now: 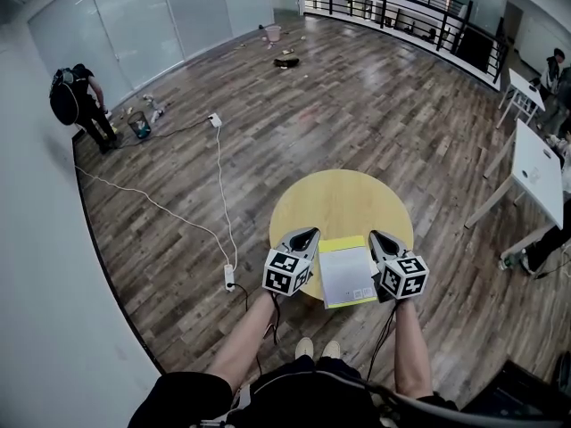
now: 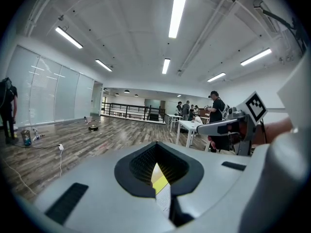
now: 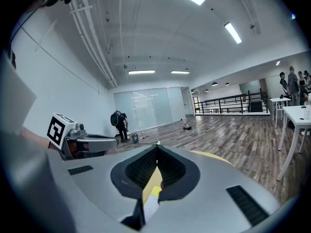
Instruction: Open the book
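Note:
A closed book (image 1: 346, 273) with a white cover and a yellow strip along its far edge lies at the near edge of a round yellow table (image 1: 342, 201). My left gripper (image 1: 313, 232) hovers just left of the book and my right gripper (image 1: 373, 234) just right of it. Both point away from me, with jaws together and nothing between them. In the left gripper view the shut tips (image 2: 156, 142) frame a sliver of the book (image 2: 163, 193) below. The right gripper view shows the same: shut tips (image 3: 157, 143) over the book (image 3: 151, 204).
The table stands on a wooden floor. A white cable (image 1: 219, 185) with a power strip (image 1: 229, 279) runs along the left. White tables (image 1: 538, 163) and people stand at the right. A person with a backpack (image 1: 78, 101) bends at the far left. A black railing (image 1: 393, 3) lines the back.

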`<move>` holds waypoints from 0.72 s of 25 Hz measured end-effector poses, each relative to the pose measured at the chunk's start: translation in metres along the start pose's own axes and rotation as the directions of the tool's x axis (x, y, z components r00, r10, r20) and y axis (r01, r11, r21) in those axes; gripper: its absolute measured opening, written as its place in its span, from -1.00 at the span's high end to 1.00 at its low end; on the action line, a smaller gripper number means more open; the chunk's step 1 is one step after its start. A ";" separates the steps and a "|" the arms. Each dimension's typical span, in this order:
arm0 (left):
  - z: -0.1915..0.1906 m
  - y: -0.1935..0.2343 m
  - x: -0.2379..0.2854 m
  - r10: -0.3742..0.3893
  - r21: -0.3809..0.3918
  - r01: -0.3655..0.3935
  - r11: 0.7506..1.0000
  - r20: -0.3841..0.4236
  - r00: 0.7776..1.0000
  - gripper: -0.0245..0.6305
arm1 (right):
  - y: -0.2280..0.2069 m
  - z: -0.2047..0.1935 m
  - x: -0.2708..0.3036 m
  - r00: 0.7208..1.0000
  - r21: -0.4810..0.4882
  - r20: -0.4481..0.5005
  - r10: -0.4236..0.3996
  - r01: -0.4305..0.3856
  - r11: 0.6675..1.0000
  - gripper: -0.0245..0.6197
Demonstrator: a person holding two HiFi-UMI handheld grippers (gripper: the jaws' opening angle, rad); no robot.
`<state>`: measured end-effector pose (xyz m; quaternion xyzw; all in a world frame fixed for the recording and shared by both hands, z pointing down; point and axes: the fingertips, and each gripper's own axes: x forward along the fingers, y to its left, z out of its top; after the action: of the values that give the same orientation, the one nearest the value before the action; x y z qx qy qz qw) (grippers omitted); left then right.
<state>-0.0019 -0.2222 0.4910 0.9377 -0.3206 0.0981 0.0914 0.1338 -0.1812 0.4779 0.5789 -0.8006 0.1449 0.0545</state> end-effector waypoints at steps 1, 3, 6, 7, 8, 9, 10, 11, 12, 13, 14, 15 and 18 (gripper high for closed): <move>0.000 0.001 0.002 0.002 0.001 -0.002 1.000 -0.002 1.000 0.93 | -0.001 0.000 0.001 1.000 -0.001 -0.003 0.000 0.000 1.000 0.91; -0.002 -0.001 0.003 0.002 -0.008 -0.002 1.000 -0.004 1.000 0.93 | -0.002 0.000 0.000 1.000 -0.005 -0.007 0.000 0.000 1.000 0.91; -0.001 -0.004 0.005 0.004 -0.006 -0.004 1.000 0.000 1.000 0.93 | -0.005 0.001 0.000 1.000 -0.010 -0.004 0.006 -0.006 1.000 0.91; -0.002 -0.005 0.005 0.005 -0.006 -0.005 1.000 -0.002 1.000 0.93 | -0.005 -0.001 0.001 1.000 -0.007 -0.006 0.008 -0.008 1.000 0.91; -0.004 -0.006 0.004 0.005 -0.009 -0.005 1.000 -0.005 1.000 0.93 | -0.005 -0.003 0.000 1.000 -0.005 -0.011 0.008 -0.008 1.000 0.91; -0.007 -0.007 0.004 0.005 -0.013 -0.005 1.000 -0.009 1.000 0.93 | -0.005 -0.007 -0.001 1.000 -0.005 -0.017 0.008 -0.008 1.000 0.91; -0.010 -0.008 0.004 0.006 -0.017 -0.006 1.000 -0.013 1.000 0.93 | -0.005 -0.010 -0.002 1.000 -0.005 -0.023 0.008 -0.008 1.000 0.91; -0.013 -0.009 0.003 0.008 -0.021 -0.008 1.000 -0.017 1.000 0.93 | -0.005 -0.013 -0.003 1.000 -0.003 -0.028 0.010 -0.010 1.000 0.91; -0.016 -0.008 0.001 0.011 -0.025 -0.012 1.000 -0.021 1.000 0.93 | -0.005 -0.016 -0.003 0.999 0.000 -0.033 0.012 -0.012 1.000 0.91; -0.020 -0.009 0.000 0.014 -0.031 -0.015 0.999 -0.024 1.000 0.93 | -0.004 -0.020 -0.004 0.999 0.003 -0.037 0.014 -0.014 1.000 0.91; -0.023 -0.010 0.000 0.016 -0.035 -0.017 0.999 -0.028 0.999 0.93 | -0.005 -0.023 -0.005 0.999 0.007 -0.041 0.016 -0.016 1.000 0.91; -0.026 -0.012 0.000 0.016 -0.040 -0.017 0.999 -0.033 0.999 0.93 | -0.006 -0.027 -0.006 0.999 0.011 -0.047 0.017 -0.016 1.000 0.91; -0.039 -0.018 -0.001 0.015 -0.049 -0.017 0.999 -0.055 0.998 0.93 | -0.009 -0.040 -0.008 0.997 0.025 -0.070 0.020 -0.018 1.000 0.91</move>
<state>0.0037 -0.1986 0.5262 0.9295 -0.3278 0.1165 0.1225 0.1414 -0.1643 0.5153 0.5665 -0.8018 0.1752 0.0743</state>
